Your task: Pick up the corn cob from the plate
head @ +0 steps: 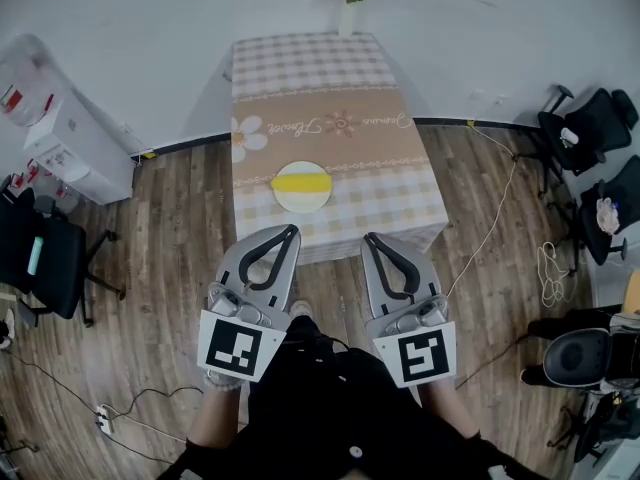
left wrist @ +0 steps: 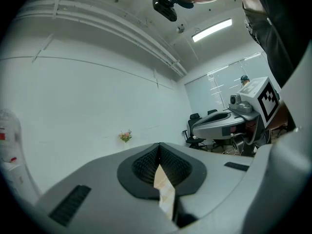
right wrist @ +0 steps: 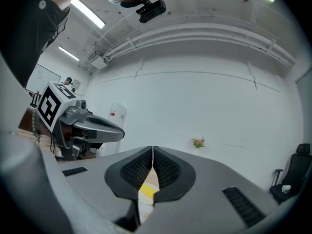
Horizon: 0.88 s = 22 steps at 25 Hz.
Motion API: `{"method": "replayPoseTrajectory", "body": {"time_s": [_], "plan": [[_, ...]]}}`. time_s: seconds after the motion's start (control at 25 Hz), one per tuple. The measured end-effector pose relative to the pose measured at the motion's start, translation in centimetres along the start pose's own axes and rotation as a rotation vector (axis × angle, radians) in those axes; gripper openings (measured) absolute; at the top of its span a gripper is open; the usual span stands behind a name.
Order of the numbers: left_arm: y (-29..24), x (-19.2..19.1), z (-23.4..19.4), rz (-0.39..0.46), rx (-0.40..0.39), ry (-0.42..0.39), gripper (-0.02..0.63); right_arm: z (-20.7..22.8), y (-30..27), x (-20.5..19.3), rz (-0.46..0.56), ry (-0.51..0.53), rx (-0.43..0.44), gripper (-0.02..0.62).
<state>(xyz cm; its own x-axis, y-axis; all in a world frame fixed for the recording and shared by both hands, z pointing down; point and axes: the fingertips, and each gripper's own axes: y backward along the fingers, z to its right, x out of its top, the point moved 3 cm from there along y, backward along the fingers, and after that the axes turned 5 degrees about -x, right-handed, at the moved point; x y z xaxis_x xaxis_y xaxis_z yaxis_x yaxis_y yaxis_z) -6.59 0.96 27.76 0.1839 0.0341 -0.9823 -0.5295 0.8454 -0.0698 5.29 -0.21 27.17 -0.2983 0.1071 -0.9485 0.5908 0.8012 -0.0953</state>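
Head view steeply down onto table point(head: 300, 68); gripper views level, both sharing flowers point(left wrist: 125, 136) by wall.

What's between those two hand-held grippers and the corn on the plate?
Head view: only bare checked tablecloth shows between the left hand-held gripper, the right hand-held gripper and the corn on its plate.

A small rectangular table point(head: 250, 198) stands on a wood-plank floor point(head: 180, 228), with its far end against a white wall. A beige-and-white checked tablecloth point(head: 300, 68) covers it and hangs over the near edge. A brown band printed with daisies and script runs across the cloth's middle. A round pale plate point(head: 303, 206) sits on the cloth over the band's near edge, about midway across. A white vase of pink flowers point(head: 348, 13) stands at the far edge.
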Motion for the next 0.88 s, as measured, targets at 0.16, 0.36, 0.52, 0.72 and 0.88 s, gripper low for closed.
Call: {"method": "replayPoseTrajectory", "body": {"time_s": [0.16, 0.36, 0.52, 0.72, 0.88], "plan": [[-1.4, -0.4, -2.5, 0.002, 0.004, 0.015, 0.012, 0.6, -2.6, 0.3, 0.001, 0.004, -0.003, 0.043], [-3.3, -0.9, -5.3, 0.013, -0.001, 0.016, 0.012, 1.1, -5.8, 0.6, 0.016, 0.010, -0.010, 0.043], [-4.7, -1.4, -6.8, 0.010, -0.016, 0.012, 0.012, 1.6, -7.8, 0.2, 0.000, 0.012, -0.022, 0.043], [-6.0, -2.2, -8.7, 0.007, -0.025, 0.013, 0.012, 2.2, -10.2, 0.0, 0.008, 0.018, -0.031, 0.043], [-6.4, -2.6, -10.2, 0.008, -0.016, 0.013, 0.012, 1.9, -11.6, 0.4, 0.022, 0.029, -0.025, 0.043]]}}
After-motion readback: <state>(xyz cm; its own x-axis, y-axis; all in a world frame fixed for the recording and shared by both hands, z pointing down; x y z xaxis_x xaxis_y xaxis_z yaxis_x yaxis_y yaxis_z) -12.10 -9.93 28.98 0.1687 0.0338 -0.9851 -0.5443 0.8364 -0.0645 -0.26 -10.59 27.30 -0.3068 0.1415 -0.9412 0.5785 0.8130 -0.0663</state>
